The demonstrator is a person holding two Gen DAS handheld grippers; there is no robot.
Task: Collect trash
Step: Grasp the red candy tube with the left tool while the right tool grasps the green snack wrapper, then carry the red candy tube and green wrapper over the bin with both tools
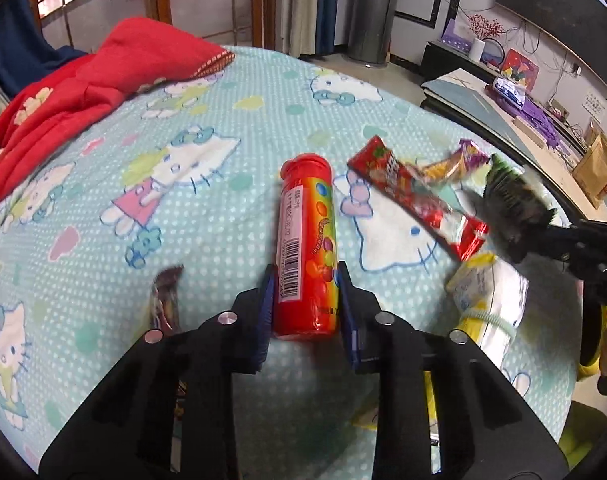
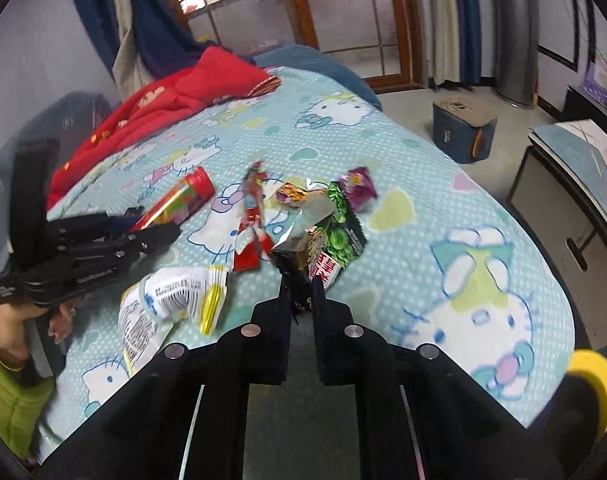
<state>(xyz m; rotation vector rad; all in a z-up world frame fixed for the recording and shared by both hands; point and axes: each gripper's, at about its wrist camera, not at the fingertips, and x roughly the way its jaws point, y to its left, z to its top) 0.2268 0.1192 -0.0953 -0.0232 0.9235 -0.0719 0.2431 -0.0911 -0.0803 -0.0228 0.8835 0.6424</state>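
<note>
Candy tube clamped in left hand-held gripper, green wrapper in right hand-held gripper

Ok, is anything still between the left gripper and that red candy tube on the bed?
Nothing visible. The left gripper is already shut on the red cylindrical candy tube, with a blue pad on each side of its lower end. The long red wrapper lies apart, to its right.

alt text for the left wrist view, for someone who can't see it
The left gripper is shut on a red candy tube lying on a cartoon-cat bedsheet. To its right lie a long red wrapper and a white-and-yellow packet, where the right gripper holds a dark wrapper. A red quilt lies behind.
</note>
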